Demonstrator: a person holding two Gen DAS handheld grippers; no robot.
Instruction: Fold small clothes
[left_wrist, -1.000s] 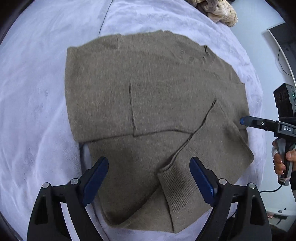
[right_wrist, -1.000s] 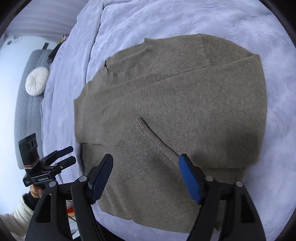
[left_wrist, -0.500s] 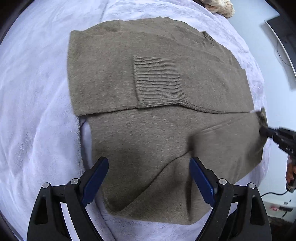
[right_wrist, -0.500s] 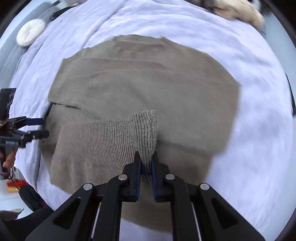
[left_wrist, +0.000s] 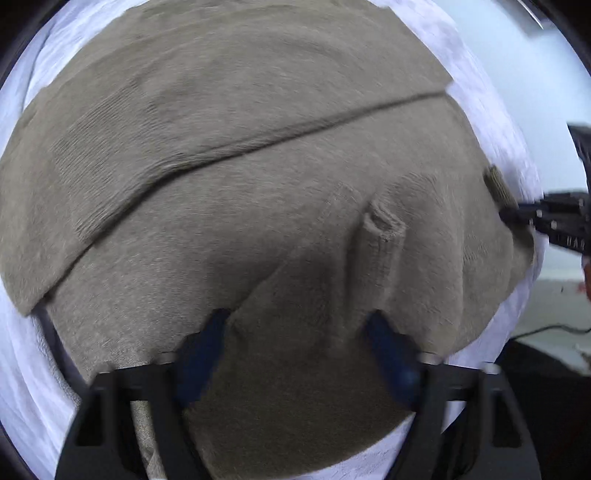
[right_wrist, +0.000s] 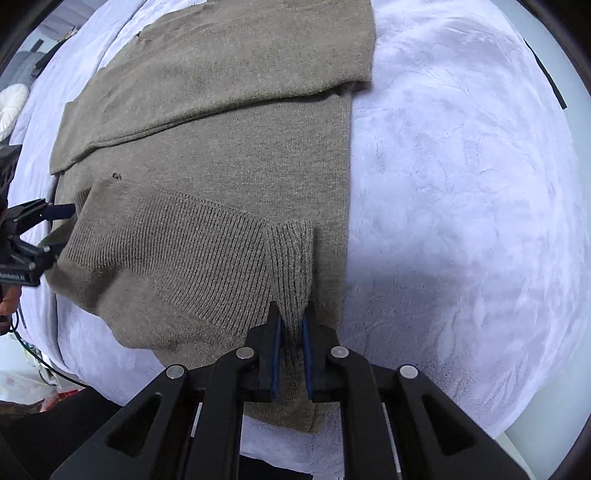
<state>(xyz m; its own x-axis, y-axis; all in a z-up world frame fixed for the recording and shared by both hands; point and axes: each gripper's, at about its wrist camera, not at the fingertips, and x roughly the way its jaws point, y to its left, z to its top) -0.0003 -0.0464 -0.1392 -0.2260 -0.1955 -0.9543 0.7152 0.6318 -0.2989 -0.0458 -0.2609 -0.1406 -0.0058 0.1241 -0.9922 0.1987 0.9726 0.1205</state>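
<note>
While the sweater (right_wrist: 221, 155) lies flat on the bed (right_wrist: 461, 184), filling the centre-left of the right wrist view, the sleeve fold is the step in hand.

- Right gripper (right_wrist: 290, 332): fingers pinched tight on the ribbed cuff (right_wrist: 291, 258), lower centre.
- Left gripper (left_wrist: 295, 354): fingers closing, knit between them; the blur hides whether the pads press yet.
- Advice: get the left grip firm, carry the sleeve low and taut across the body, lay the cuff square to the side edge, then let go.
</note>
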